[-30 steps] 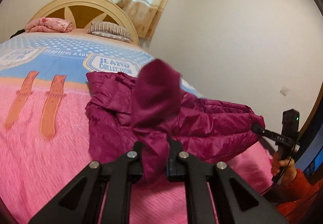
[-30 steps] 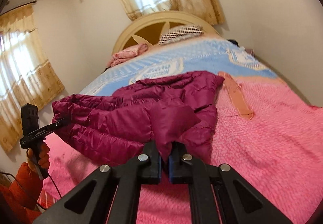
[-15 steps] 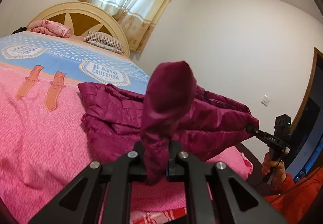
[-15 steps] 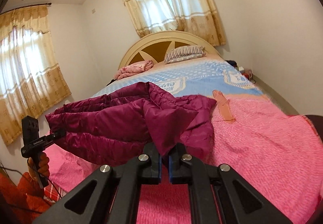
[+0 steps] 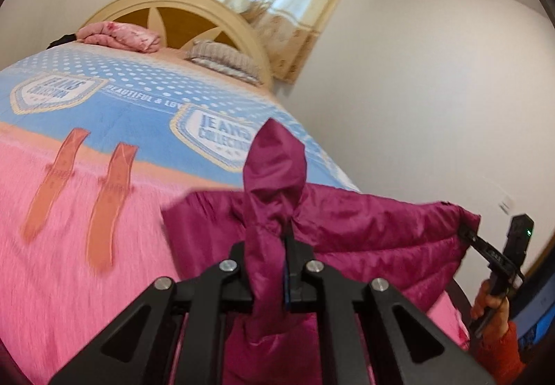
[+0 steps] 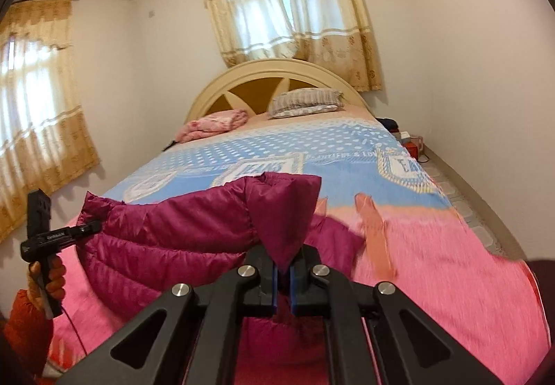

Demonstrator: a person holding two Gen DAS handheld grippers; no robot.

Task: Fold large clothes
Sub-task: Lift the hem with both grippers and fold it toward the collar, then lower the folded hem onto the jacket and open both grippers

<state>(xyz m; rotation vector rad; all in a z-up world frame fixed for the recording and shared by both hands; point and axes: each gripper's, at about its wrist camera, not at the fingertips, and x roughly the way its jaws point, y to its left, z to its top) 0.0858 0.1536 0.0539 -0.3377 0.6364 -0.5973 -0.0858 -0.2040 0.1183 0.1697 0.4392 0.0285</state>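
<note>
A maroon puffer jacket [image 5: 364, 225] hangs stretched between my two grippers above the foot of the bed. My left gripper [image 5: 277, 267] is shut on one bunched corner of it, which sticks up between the jaws. The right gripper [image 6: 284, 272] is shut on the opposite corner of the jacket [image 6: 173, 235]. Each wrist view shows the other gripper at the jacket's far end, the right gripper [image 5: 466, 234] held by a hand in an orange sleeve, the left gripper [image 6: 93, 228] likewise. The jacket's lower part droops below the jaws, out of sight.
The bed [image 6: 451, 281] has a pink and blue blanket. A folded pink quilt [image 6: 211, 124] and a striped pillow [image 6: 305, 102] lie by the cream headboard [image 6: 274, 72]. White walls flank both sides; small items [image 6: 411, 142] sit on the floor right of the bed.
Both grippers have risen and carried the jacket up off the blanket, pulling it taut between them. It now hangs stretched in the air instead of lying crumpled on the bed.
</note>
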